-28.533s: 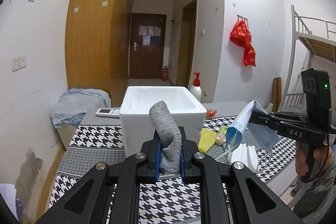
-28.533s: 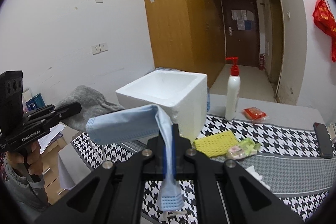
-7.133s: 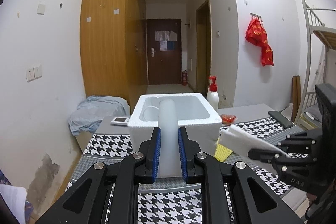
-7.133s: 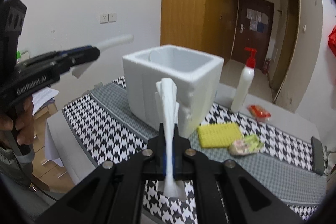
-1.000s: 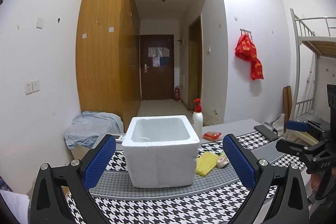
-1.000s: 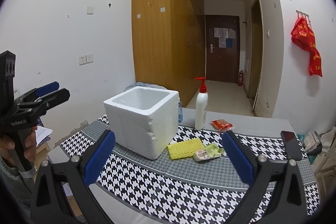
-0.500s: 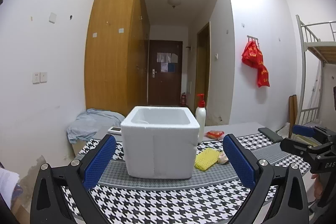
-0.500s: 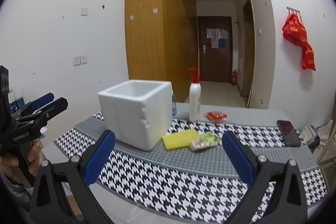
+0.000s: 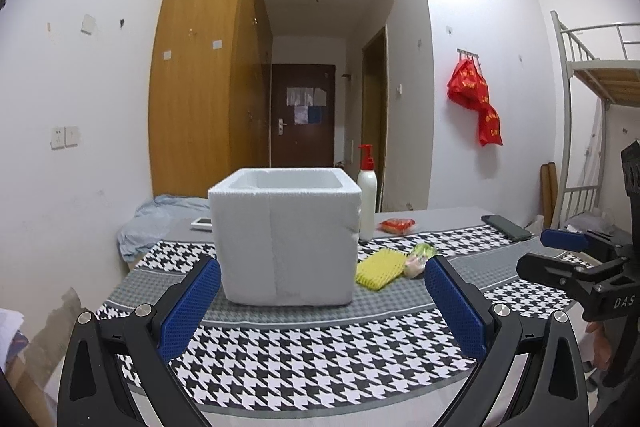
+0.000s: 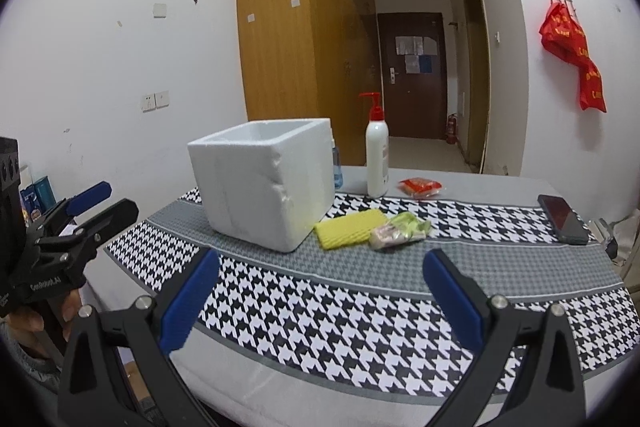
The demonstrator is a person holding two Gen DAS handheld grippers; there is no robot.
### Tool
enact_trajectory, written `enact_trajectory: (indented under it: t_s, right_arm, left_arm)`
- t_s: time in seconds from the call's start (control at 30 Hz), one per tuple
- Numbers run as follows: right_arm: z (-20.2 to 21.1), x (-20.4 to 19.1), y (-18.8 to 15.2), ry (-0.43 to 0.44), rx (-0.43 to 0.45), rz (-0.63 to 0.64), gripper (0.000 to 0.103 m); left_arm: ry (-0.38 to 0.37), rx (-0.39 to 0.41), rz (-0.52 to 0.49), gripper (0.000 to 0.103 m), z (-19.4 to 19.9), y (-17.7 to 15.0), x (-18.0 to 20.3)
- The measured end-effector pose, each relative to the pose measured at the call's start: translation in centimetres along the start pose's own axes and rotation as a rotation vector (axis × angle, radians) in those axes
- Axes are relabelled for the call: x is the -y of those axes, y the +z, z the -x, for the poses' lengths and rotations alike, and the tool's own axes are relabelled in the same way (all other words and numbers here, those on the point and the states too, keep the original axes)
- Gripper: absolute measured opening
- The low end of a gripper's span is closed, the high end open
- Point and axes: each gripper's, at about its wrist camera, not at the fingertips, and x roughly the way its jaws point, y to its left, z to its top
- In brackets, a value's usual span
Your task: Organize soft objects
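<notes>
We cannot see inside the white square foam box [image 9: 286,239] (its walls hide the floor); at three o'clock, the metal bunk bed [image 9: 592,75] is cut off.

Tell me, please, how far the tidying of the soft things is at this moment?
Nothing is in hand: the left gripper and right gripper are both open and empty. Possibly left to do: the yellow sponge and a small crumpled packet lie on the tablecloth beside the white foam box. What the box holds cannot be seen from here.
</notes>
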Motion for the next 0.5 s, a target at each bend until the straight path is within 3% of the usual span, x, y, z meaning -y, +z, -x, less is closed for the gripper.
enact_trajectory:
  t_s: [0.5]
  right_arm:
    - [-0.8,1.1,-0.9,-0.023,-0.027,-0.026,0.103]
  left_arm:
    - [-0.064,-0.063,0.002,0.102,-1.9,-1.0,0.7]
